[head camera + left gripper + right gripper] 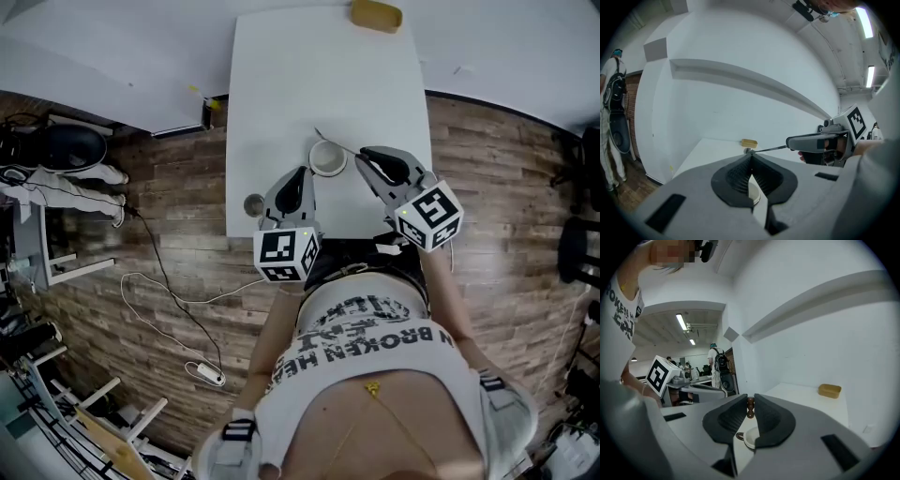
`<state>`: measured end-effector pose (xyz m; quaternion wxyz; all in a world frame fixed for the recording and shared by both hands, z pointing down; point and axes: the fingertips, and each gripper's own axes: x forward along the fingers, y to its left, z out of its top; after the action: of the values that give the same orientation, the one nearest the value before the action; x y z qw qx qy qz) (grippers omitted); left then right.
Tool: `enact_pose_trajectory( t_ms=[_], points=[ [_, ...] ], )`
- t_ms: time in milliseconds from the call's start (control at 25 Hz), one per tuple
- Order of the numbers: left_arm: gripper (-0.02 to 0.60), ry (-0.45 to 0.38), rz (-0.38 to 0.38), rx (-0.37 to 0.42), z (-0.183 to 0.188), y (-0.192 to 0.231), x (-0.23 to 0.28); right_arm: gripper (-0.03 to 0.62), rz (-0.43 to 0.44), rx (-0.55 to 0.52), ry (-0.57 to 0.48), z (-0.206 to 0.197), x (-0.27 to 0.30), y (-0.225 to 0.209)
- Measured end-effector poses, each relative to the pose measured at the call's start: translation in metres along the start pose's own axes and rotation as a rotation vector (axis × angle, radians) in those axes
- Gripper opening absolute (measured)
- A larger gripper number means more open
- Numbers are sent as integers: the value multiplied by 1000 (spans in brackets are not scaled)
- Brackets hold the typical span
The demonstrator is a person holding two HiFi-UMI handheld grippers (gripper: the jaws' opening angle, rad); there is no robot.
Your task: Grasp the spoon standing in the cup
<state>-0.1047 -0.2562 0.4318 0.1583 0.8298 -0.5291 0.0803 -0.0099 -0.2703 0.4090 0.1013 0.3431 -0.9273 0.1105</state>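
Though faint overhead, spoon (750, 408) in right gripper (750, 401)

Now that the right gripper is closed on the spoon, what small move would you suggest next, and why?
Probably keep the right gripper shut and raise it slightly. Its jaws already pinch the spoon, which juts out nearly level close by the cup; the left gripper sits shut close beside it, so straight up looks the freest way.

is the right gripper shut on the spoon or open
Shut on it: in its own view the right gripper pinches the brown handle end of the spoon between its jaws.
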Motion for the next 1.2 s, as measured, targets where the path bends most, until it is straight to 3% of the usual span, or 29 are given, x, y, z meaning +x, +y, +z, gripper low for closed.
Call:
enact_pose_trajectory(
  t_ms=[520, 1200],
  points=[
    [-2, -83, -46, 24, 36, -16, 4, 44, -62, -226, -120, 45, -8, 17],
    [-2, -240, -101, 79, 96, -36, -7, 44, -84, -245, -269, 100, -27, 24]
  ],
)
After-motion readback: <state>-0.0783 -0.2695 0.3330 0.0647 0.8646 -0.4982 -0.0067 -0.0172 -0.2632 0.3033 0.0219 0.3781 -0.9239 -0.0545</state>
